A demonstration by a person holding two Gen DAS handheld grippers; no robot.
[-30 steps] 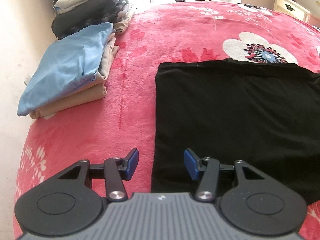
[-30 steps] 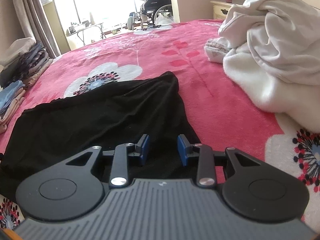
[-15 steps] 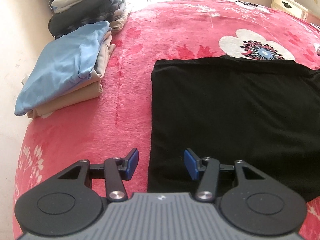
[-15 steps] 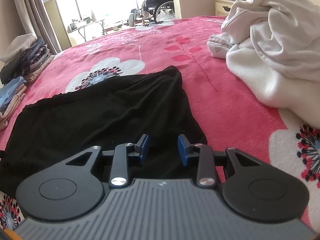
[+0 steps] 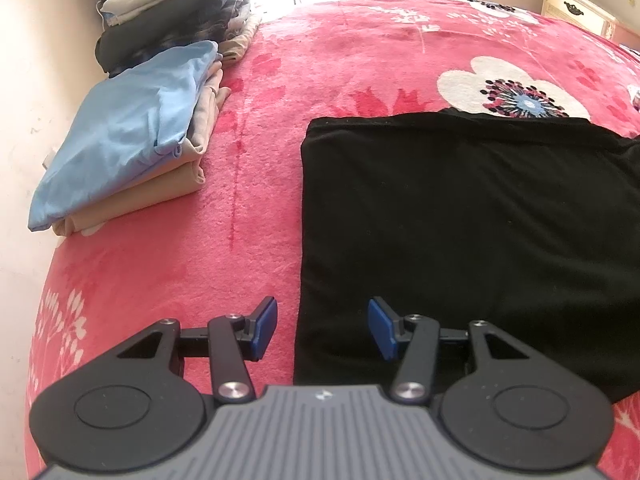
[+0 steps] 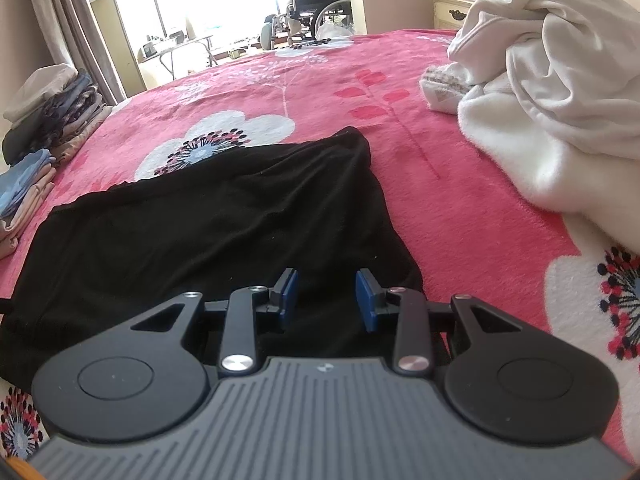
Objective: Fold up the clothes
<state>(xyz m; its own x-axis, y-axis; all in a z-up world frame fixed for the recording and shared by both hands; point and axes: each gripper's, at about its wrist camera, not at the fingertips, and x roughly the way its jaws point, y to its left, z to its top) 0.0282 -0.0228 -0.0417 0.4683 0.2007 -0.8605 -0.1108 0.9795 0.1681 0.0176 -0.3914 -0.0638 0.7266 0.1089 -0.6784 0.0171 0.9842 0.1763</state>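
Note:
A black garment [image 5: 460, 216] lies flat on the pink flowered blanket [image 5: 248, 240], with a straight folded edge on its left side. My left gripper [image 5: 322, 328] hovers open above that garment's near left corner, nothing between its blue pads. In the right wrist view the same black garment [image 6: 208, 232] spreads out ahead and to the left. My right gripper [image 6: 326, 300] is open over its near right part, and its pads hold nothing.
Two stacks of folded clothes sit at the bed's left edge: a light blue and beige stack [image 5: 132, 140] and a darker stack [image 5: 172, 12] behind it. A heap of white unfolded laundry [image 6: 552, 96] lies to the right. A cream nightstand [image 6: 448, 8] stands beyond the bed.
The left wrist view has shifted a little, so the black garment's left edge sits slightly further left in the picture. Both grippers keep the same opening.

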